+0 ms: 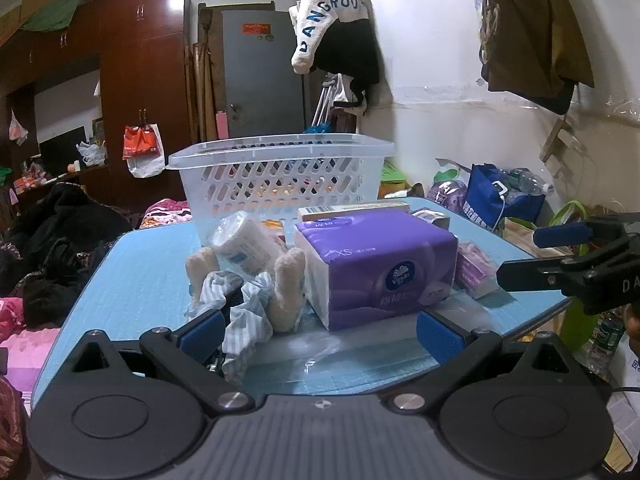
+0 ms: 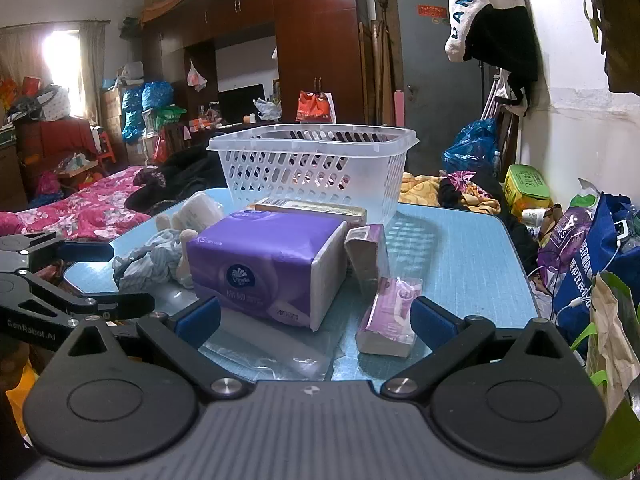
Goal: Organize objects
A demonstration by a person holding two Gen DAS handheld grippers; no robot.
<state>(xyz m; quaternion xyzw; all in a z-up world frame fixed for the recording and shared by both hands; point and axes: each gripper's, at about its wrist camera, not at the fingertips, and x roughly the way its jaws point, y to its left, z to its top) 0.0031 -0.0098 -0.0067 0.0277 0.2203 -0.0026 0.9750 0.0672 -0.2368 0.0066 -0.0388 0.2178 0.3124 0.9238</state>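
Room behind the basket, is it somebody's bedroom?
Probably yes, a lived-in bedroom that doubles as storage. A bed with a pink flowered cover stands at the left, tall brown wardrobes line the far wall, and clothes hang by the door.

1. Both views are fisheye: walls and wardrobe (image 1: 140,80) bow outward, and the corners fall to black.
2. The room is dim with a cool blue cast.
3. In the right wrist view, a curtained window (image 2: 64,60) at far left burns out to white.
4. The tabletop (image 2: 460,264) shows pale glare and the basket's (image 2: 316,168) patterned shadow.
5. Far clutter looks soft and grainy.
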